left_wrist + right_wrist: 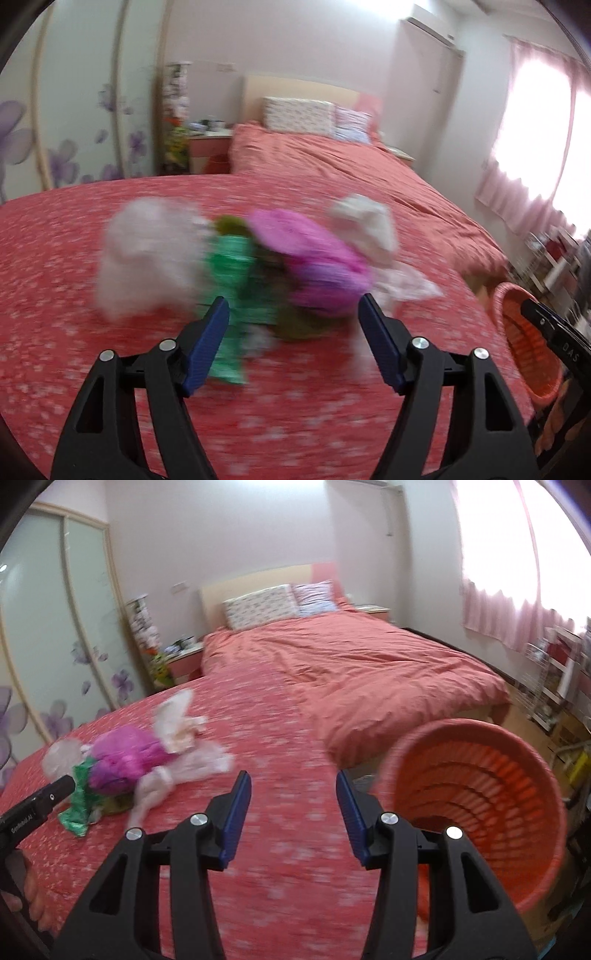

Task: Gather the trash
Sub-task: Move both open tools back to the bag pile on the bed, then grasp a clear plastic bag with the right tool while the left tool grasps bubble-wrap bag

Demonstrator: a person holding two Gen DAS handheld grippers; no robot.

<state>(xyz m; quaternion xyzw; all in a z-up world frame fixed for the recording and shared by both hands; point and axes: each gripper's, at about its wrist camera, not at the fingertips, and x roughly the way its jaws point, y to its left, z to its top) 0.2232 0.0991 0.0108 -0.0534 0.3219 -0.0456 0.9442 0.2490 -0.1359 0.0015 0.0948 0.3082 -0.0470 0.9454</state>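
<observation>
A blurred pile of trash lies on the red bedspread [74, 369]: a white crumpled wad [147, 254], a green wrapper [231, 280], a purple-pink wrapper [314, 266] and white crumpled paper [365, 225]. My left gripper [293, 314] is open just in front of the pile, holding nothing. The pile also shows in the right wrist view, with the purple wrapper [125, 760] at the left. My right gripper [293, 786] is open and empty over the bedspread, beside the orange basket [480, 794] at the right.
The orange basket [517, 332] stands off the bed's right edge in the left wrist view. A folded pink duvet [369, 672] and pillows [258, 605] lie farther up the bed. A wardrobe [55, 627] stands left, and a nightstand [184, 657] beside it.
</observation>
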